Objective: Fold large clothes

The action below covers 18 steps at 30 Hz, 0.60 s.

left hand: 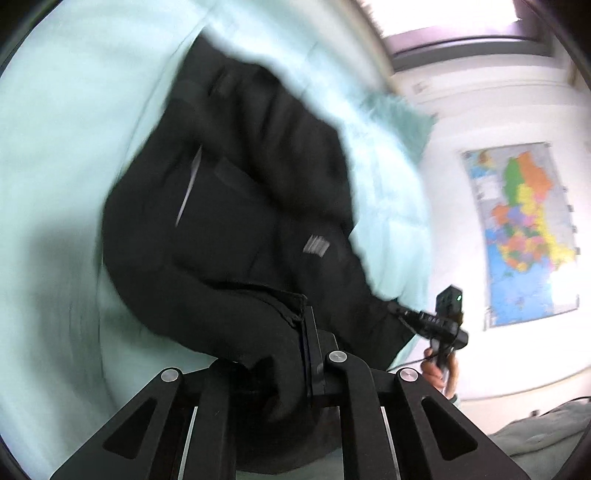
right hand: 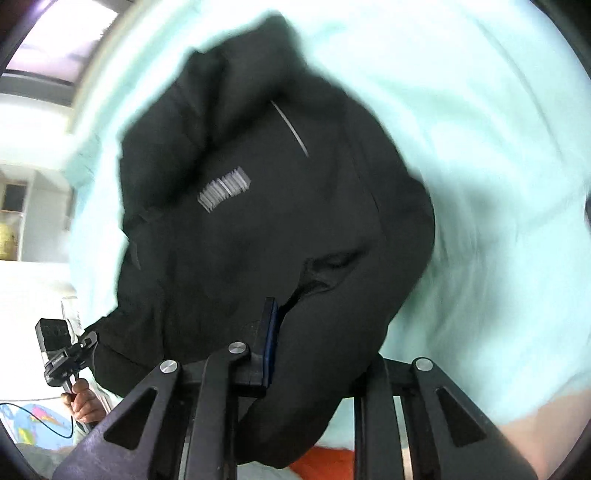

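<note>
A large black jacket [left hand: 236, 206] with a silver zipper and a grey striped logo hangs lifted above a pale mint bed sheet [left hand: 51, 155]. My left gripper [left hand: 301, 332] is shut on a bunched edge of the jacket; only one finger shows. My right gripper [right hand: 273, 325] is shut on another edge of the same jacket [right hand: 280, 206], with fabric draped over its right side. The right gripper also shows in the left wrist view [left hand: 424, 317], pinching the jacket's corner. The left gripper shows in the right wrist view [right hand: 86, 339] at the jacket's lower left. Both views are motion-blurred.
A mint sheet [right hand: 498, 184] fills the background. A coloured wall map [left hand: 524, 229] hangs on the white wall at right. A window [left hand: 450, 26] is at top. An orange item [right hand: 325, 463] and a grey-green fabric [left hand: 546, 435] lie low in view.
</note>
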{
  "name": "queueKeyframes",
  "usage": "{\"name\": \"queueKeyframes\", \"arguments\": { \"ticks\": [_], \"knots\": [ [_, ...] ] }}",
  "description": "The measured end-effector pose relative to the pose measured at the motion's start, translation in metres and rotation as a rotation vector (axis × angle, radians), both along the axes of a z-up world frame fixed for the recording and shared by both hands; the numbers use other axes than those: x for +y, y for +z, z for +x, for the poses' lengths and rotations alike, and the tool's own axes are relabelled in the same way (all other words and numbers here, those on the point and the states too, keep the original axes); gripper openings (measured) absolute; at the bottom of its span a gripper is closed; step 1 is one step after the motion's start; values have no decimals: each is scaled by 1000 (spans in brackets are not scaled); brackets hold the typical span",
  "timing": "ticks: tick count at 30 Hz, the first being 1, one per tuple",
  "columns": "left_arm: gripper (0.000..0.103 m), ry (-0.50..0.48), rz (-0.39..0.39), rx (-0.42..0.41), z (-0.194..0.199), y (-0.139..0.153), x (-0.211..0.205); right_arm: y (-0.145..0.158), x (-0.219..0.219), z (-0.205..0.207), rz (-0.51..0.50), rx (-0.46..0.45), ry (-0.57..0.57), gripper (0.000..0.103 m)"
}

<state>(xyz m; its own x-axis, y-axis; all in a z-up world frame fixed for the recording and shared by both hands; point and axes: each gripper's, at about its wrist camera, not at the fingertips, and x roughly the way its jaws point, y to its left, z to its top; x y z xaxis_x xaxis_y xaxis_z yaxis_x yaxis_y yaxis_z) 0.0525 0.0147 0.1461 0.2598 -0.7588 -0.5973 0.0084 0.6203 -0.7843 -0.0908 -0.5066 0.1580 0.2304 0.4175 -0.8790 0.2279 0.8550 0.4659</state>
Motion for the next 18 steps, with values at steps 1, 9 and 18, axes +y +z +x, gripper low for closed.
{"name": "queueKeyframes", "arguments": {
  "ticks": [1, 9, 18],
  "knots": [
    [12, 17, -14, -35, 11, 13, 4, 17, -4, 14, 7, -42, -8, 24],
    [17, 138, -113, -101, 132, 57, 43, 100, -6, 127, 72, -266, -38, 24],
    [21, 247, 53, 2, 280, -1, 28, 49, 28, 298, 0, -208, -90, 33]
  ]
}}
